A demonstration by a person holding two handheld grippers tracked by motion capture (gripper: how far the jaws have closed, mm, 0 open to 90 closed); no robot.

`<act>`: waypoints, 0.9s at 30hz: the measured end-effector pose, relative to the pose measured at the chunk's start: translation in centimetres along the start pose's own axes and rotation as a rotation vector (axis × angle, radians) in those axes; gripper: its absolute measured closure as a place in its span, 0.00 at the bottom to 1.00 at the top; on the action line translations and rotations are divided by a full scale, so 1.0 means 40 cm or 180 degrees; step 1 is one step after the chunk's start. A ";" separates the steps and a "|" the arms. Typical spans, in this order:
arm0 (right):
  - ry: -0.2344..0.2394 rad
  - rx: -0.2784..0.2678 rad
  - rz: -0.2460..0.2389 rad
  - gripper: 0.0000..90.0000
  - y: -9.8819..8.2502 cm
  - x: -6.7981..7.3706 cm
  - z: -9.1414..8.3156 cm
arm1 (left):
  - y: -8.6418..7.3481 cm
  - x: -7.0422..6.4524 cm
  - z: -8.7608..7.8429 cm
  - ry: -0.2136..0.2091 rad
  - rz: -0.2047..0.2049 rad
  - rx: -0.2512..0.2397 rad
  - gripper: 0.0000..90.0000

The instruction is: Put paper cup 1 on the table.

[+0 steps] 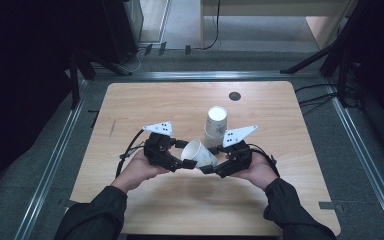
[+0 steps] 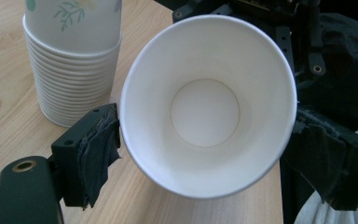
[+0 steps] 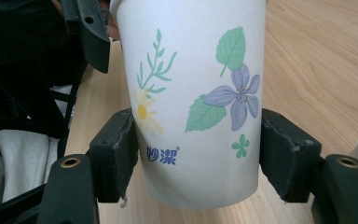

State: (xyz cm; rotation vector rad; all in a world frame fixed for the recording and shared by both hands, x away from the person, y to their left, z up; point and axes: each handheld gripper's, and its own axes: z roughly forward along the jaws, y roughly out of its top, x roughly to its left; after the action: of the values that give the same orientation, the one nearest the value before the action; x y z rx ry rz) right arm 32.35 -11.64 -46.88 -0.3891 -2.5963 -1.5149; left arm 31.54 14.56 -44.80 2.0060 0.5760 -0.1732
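Here we are at the wooden counter [image 1: 145, 107], and both hands are meeting around one paper cup [image 1: 198, 153] held above the boards at the middle, lying on its side with its open mouth turned toward nine o'clock. The right gripper [image 1: 211, 169] has it by the lower body: in the right gripper view its two padded fingers [image 3: 117, 154] press the cup's printed wall from either side, a yellow daisy at one pad, a purple flower and green leaves near the other, blue lettering low between them. That's a firm pinch on the cup.

Over on the other side, the left gripper [image 1: 186, 163] faces straight into the cup's mouth. In the left gripper view the white rim sits between its fingers [image 2: 93, 156]; the nearer pad is right at the rim, the far pad just beside it, and whether they truly press I cannot tell, so call those fingers spread around the rim.

Behind the pair, toward twelve o'clock, stands a stack of cups [image 1: 215, 126], upright on the counter, well nested, with the same leaf print on the top one. It is near the held cup but apart from it. A small dark round disc [image 1: 234, 96] sits farther back on the counter at about one o'clock.
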 end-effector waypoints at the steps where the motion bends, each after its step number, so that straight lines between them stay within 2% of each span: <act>1: 0.0011 0.0006 0.0003 0.37 0.000 0.000 0.001 | 0.000 0.000 0.001 0.0012 0.0006 0.0000 0.15; 16: 0.0089 -0.0014 0.0028 0.37 0.000 0.000 0.014 | -0.001 0.002 0.008 -0.0017 -0.0023 -0.0058 0.20; 21: 0.0087 0.0003 0.0050 0.37 -0.001 0.000 0.015 | -0.002 -0.002 0.008 0.0044 0.0040 -0.0059 0.22; 27: 0.0095 0.0008 0.0063 0.37 -0.001 -0.001 0.015 | -0.003 -0.001 0.008 0.0025 0.0029 -0.0052 0.24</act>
State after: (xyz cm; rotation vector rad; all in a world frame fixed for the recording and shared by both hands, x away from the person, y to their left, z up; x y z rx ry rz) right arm 32.37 -11.14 -47.24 -0.3879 -2.5638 -1.4996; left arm 31.50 14.30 -45.03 1.9939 0.5716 -0.1545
